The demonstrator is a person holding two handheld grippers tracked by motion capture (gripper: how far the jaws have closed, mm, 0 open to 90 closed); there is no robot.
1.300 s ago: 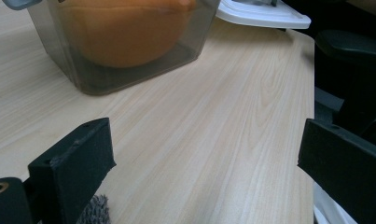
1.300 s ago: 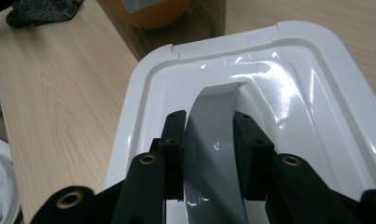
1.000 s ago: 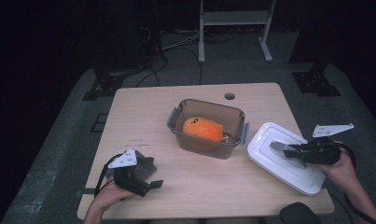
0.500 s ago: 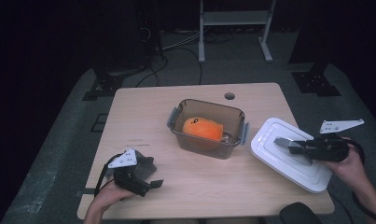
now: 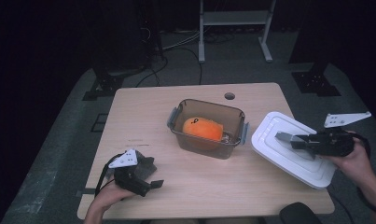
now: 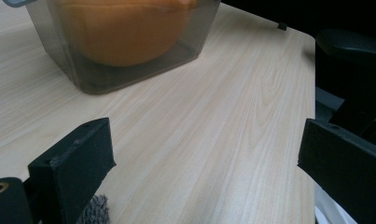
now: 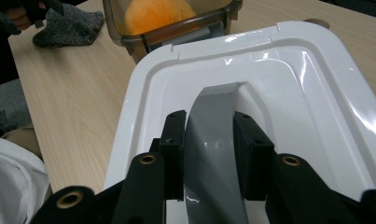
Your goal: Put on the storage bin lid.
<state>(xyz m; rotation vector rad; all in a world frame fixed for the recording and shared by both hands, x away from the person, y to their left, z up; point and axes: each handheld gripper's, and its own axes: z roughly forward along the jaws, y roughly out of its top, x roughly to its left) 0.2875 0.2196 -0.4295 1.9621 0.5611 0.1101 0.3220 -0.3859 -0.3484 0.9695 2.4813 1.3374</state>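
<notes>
Now the right gripper (image 5: 288, 138) sits further toward three o'clock than a second ago, its jaws clamped on the grey handle (image 7: 212, 140) of the white lid (image 5: 288, 149), which has slid outward with it and overhangs the table (image 5: 195, 186) edge. At centre, the clear container (image 5: 207, 127) holds the orange plush (image 5: 202, 128), unmoved. At seven o'clock the left gripper (image 5: 150, 179) rests as before, jaws wide apart, beside a grey cloth (image 7: 69, 28).
</notes>
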